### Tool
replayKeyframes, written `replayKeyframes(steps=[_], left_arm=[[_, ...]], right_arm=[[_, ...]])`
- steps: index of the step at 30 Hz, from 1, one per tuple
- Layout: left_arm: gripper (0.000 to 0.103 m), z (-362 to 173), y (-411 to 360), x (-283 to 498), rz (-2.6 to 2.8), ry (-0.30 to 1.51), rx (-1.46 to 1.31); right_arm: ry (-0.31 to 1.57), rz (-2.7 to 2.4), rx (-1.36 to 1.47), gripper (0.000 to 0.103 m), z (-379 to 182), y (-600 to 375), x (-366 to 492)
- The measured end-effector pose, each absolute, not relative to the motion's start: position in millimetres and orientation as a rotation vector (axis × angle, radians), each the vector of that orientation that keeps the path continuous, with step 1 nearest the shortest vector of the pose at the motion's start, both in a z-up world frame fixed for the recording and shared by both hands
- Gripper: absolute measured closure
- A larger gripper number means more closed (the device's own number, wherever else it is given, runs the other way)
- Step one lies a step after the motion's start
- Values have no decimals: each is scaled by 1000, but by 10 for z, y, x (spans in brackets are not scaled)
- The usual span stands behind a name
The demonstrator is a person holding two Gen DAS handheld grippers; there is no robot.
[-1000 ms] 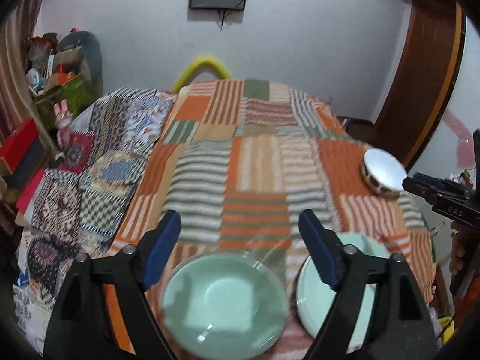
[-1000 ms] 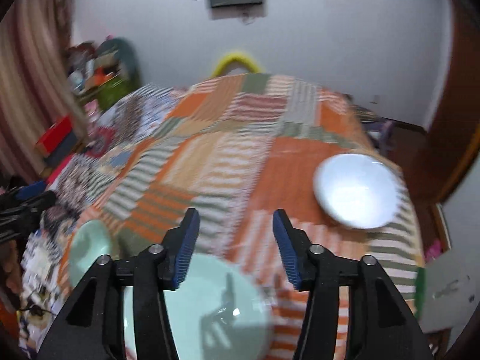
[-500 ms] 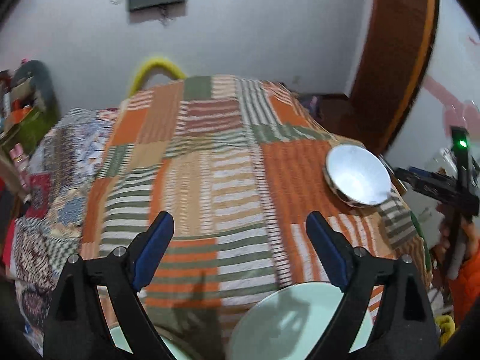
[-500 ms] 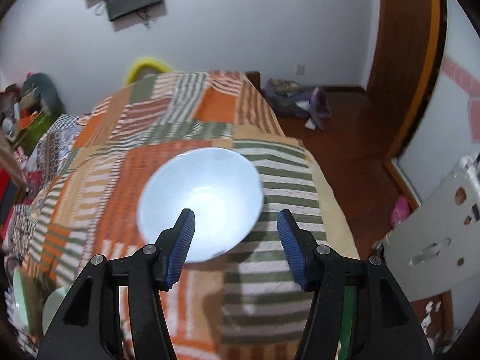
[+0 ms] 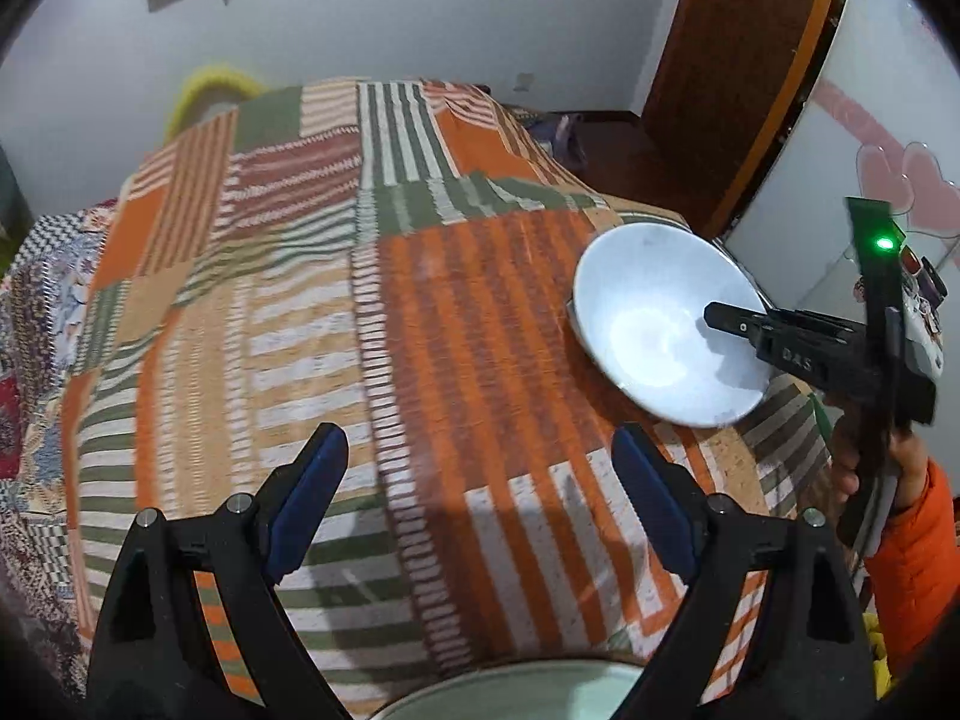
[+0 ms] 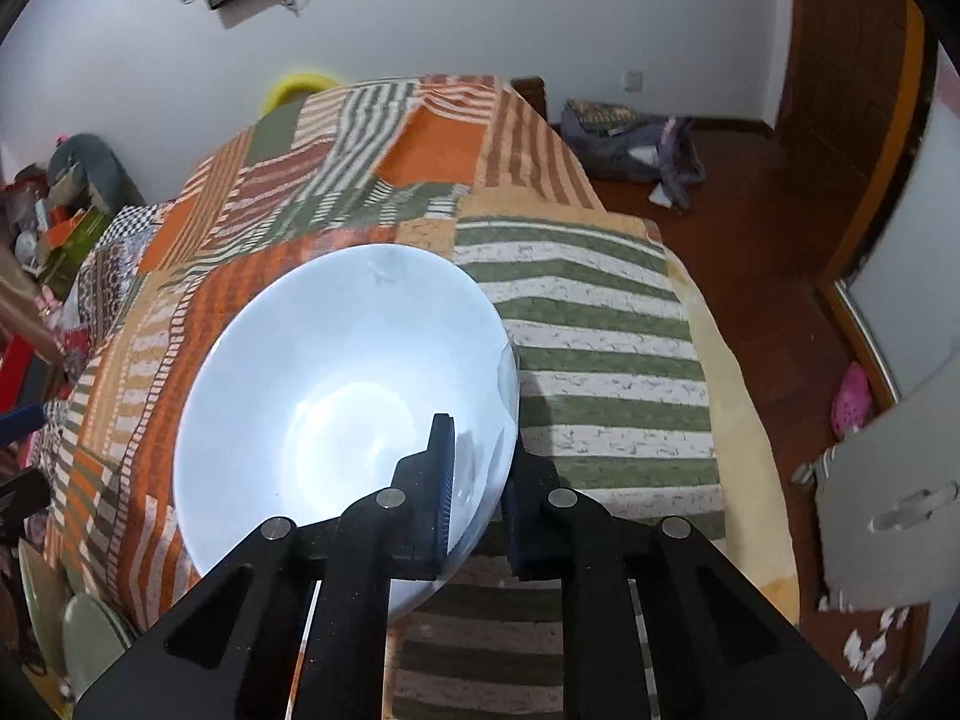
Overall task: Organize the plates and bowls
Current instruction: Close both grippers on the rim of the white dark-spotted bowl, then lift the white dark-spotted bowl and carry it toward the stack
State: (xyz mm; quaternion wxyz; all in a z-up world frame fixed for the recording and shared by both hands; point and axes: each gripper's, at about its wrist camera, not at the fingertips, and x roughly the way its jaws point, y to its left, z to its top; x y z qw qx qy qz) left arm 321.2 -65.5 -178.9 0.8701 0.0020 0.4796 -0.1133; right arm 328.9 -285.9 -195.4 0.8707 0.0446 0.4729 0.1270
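Striped patchwork blanket [image 6: 600,360] covers the bed; on its right edge sits the white bowl [image 6: 336,396], its near rim pinched by the right gripper [image 6: 477,480]. Lift it level, I'd say, toward the green plates [image 6: 90,636], while the left gripper [image 5: 480,504] hangs spread apart, empty

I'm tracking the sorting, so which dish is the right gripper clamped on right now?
The white bowl: the right gripper pinches its rim. The pale green dishes sit untouched at the bed's near edge.

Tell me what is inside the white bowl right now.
Inside the white bowl there is only one finger of the right gripper, closed over the near rim; no food. What lies beneath the bowl on the striped bedspread is hidden.
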Motion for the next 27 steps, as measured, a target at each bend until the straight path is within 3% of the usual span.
replayKeyframes(steps=[6,11,16,18,27], left_arm=[[16,-2005,-714,3377,-264,1058,-33],[40,-2186,-789,3411,-297,1126,-11],[77,-2363,-850,3430,-334,1183,-5],[85,-2382,-885,3411,-355,1188,-8],[87,-2232,-858,3221,-338,1156,-3]], right_arm=[[1002,384,100,90,-1931,-2726,3130],[1020,454,94,90,-1975,-2549,3023],[1033,476,107,90,-2012,-2495,2979],[1035,475,109,90,-2011,-2483,2976],[1026,470,119,90,-1859,-2432,2892]])
